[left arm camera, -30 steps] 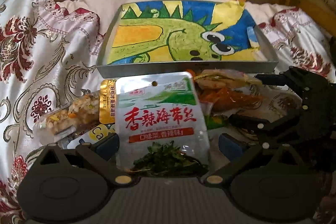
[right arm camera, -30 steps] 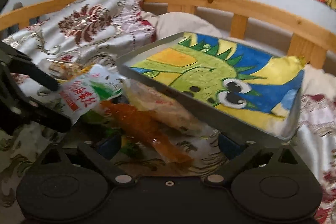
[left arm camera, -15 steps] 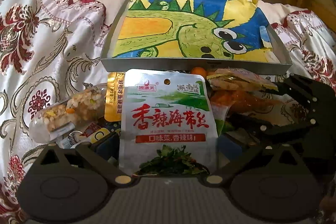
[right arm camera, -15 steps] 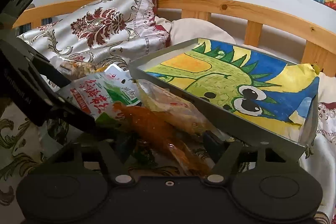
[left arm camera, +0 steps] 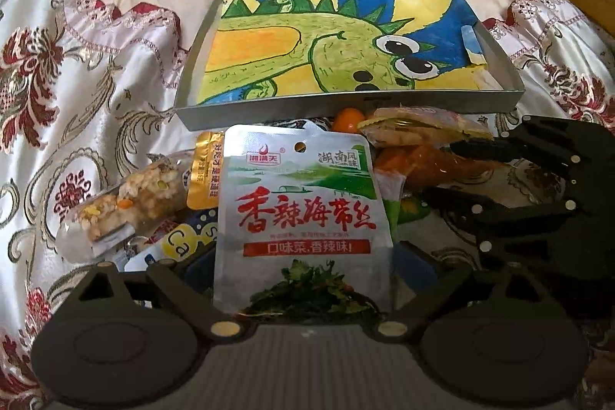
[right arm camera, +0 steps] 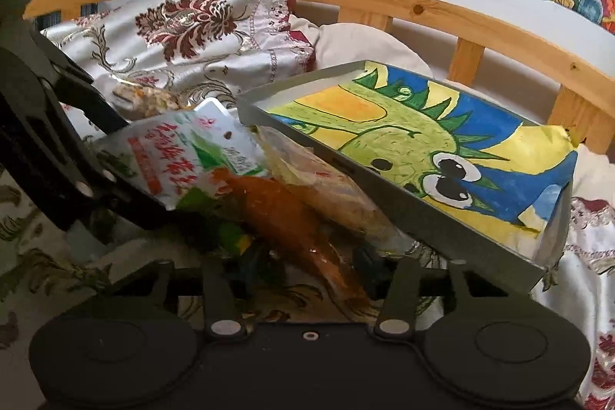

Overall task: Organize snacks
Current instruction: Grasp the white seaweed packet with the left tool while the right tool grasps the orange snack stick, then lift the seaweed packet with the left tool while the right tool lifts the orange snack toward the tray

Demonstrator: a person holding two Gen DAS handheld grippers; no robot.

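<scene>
Two grippers are working over one heap of snack packets lying on the flowered satin bedspread, just in front of the grey rectangular tray lined with a green dinosaur drawing. The right gripper is straddling a long orange-red clear-wrapped packet; its jaws have just been closing around that packet, though whether the pads are already pressing on it cannot be told, since the tips are sitting dark and low in the right wrist view. The left gripper is standing wide apart on either side of a silver foil pouch printed with red Chinese characters and a picture of green shreds, not yet squeezing it. Judging by this, the picking step is in hand; the next move is calling for a firm pinch, then a lift over the tray's near wall. Beside the pouch, a clear grain bar packet and a pale clear packet are waiting. The tray is holding no snacks yet.
</scene>
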